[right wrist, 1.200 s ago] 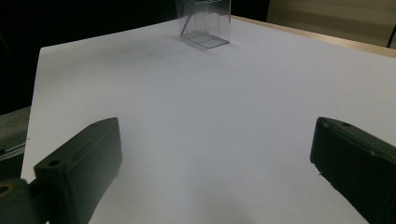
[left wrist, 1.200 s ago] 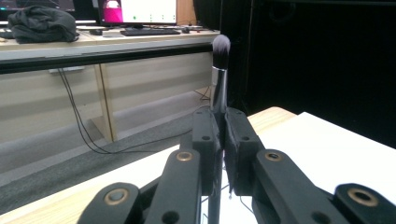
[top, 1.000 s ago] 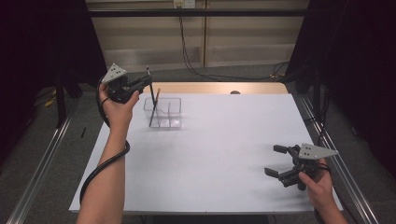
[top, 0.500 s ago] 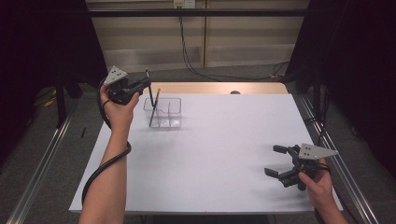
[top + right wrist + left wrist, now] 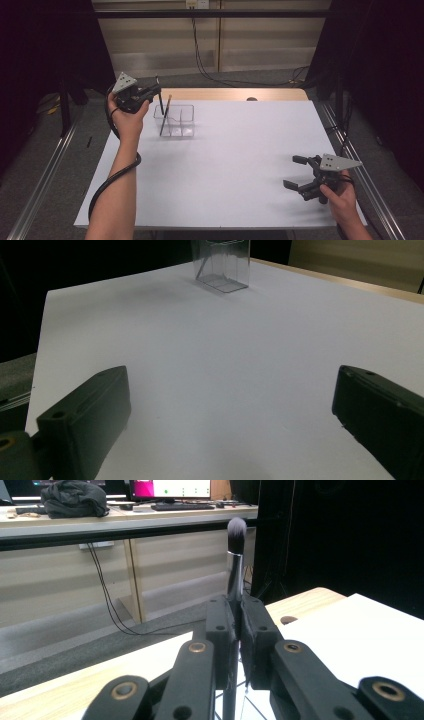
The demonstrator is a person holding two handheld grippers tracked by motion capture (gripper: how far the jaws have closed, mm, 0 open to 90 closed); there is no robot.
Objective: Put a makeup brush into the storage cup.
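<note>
Table (image 5: 225, 165): big and white, in the middle of the high view.
Clear box (image 5: 175, 121): upper left, a stick leaning inside.
Right gripper (image 5: 300, 172): lower right, jaws wide apart, holding nothing.
Left gripper (image 5: 152, 91): upper left, squeezing the brush.
Brush (image 5: 235, 560): upright, just above the box.

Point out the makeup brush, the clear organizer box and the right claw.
makeup brush (image 5: 236, 530), left gripper view, on its bristle head.
clear organizer box (image 5: 183, 121), high view, on its front wall.
right claw (image 5: 295, 171), high view, midway between its open fingertips.
</note>
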